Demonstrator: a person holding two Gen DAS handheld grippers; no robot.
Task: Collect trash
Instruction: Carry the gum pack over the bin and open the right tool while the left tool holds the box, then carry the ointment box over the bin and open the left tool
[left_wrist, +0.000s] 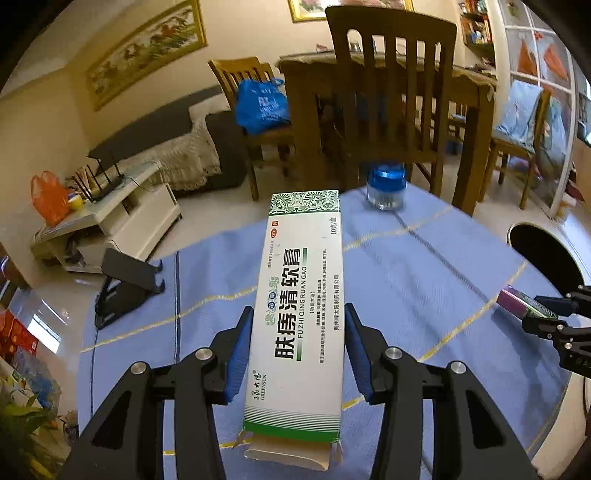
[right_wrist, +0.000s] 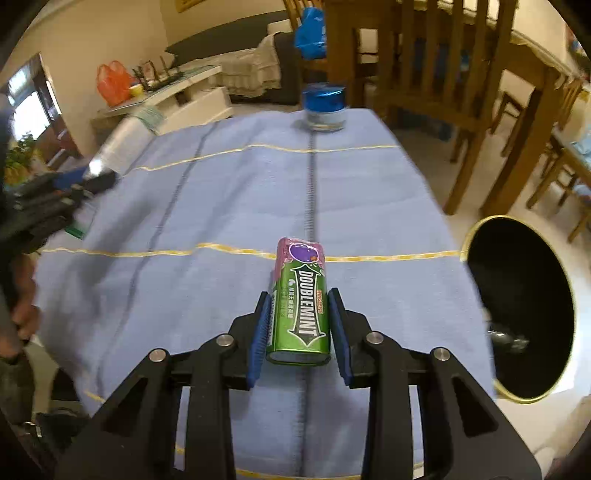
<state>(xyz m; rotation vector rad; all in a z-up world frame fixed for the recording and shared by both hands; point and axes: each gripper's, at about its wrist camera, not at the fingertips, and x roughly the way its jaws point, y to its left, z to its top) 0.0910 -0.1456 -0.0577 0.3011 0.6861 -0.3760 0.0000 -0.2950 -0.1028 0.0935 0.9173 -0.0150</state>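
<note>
My left gripper (left_wrist: 298, 317) is shut on a long white and green ointment box (left_wrist: 301, 302) and holds it above the blue cloth, its torn flap end towards the camera. My right gripper (right_wrist: 300, 295) is shut on a green Doublemint gum tin (right_wrist: 301, 302) just above the cloth; it also shows in the left wrist view (left_wrist: 522, 301) at the right edge. A black trash bin (right_wrist: 517, 314) with a gold rim stands beside the table on the right, open side towards me; it shows in the left wrist view (left_wrist: 546, 258) too.
A jar with a blue lid (left_wrist: 386, 186) stands at the table's far edge (right_wrist: 325, 109). A black phone stand (left_wrist: 122, 284) sits at the left edge. Wooden chairs (left_wrist: 391, 92) and a dining table lie beyond; a white low cabinet (left_wrist: 110, 221) is far left.
</note>
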